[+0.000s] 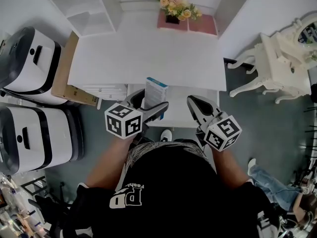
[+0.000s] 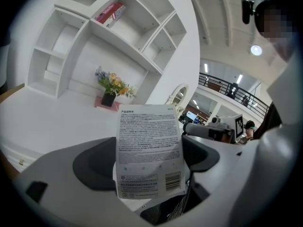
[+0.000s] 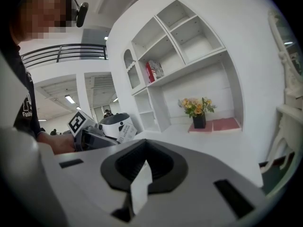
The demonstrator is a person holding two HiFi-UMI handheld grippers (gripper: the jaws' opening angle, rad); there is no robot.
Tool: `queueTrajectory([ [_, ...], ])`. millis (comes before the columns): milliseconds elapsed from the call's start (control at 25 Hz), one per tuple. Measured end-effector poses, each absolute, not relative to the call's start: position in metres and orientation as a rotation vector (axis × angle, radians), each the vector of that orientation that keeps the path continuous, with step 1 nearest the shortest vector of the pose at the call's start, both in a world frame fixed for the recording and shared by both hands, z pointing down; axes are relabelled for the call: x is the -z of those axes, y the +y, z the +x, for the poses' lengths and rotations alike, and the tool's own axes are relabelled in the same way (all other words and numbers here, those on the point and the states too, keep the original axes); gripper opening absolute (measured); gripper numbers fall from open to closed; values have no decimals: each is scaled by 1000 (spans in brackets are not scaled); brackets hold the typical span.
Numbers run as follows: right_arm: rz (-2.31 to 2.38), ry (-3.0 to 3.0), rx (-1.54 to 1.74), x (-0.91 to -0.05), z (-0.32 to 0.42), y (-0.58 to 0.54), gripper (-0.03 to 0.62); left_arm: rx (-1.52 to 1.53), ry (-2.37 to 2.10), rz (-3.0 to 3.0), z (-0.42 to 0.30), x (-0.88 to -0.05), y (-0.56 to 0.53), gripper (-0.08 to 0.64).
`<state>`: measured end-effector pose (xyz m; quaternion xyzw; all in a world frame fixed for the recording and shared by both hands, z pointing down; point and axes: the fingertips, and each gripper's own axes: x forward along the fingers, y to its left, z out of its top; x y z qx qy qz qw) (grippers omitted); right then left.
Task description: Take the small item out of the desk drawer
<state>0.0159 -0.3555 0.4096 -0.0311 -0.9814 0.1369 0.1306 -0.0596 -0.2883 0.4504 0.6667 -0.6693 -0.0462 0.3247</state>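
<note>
A small white box with a blue top (image 1: pixel 155 91) stands upright between the jaws of my left gripper (image 1: pixel 150 102), above the open white desk drawer (image 1: pixel 181 117). In the left gripper view the box (image 2: pixel 149 150) shows its printed back and a barcode, and the left gripper (image 2: pixel 149 162) is shut on it. My right gripper (image 1: pixel 194 103) hovers over the drawer's right part with its jaws together. In the right gripper view the right gripper (image 3: pixel 140 176) looks shut, with only a thin white strip at the seam. The left gripper (image 3: pixel 92 137) and the box (image 3: pixel 124 129) appear at its left.
The white desk top (image 1: pixel 148 53) carries a flower pot (image 1: pixel 173 9) on a pink mat at the back, under a shelf unit (image 1: pixel 86 6). Two white machines (image 1: pixel 29 58) and a cardboard box (image 1: pixel 69 76) stand at the left. An ornate white chair (image 1: pixel 275 66) is at the right.
</note>
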Motion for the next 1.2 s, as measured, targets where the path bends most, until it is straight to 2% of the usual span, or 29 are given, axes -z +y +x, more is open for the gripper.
queueTrajectory([
  [520,-63,-2884,-453,-403,-14,-337,9,65,-1766,1880,-72,-410,-269,425],
  [1200,221,-2885,-470,-398,-62,-267,9,-31,-1601,2084,-130,-397,-207,425],
])
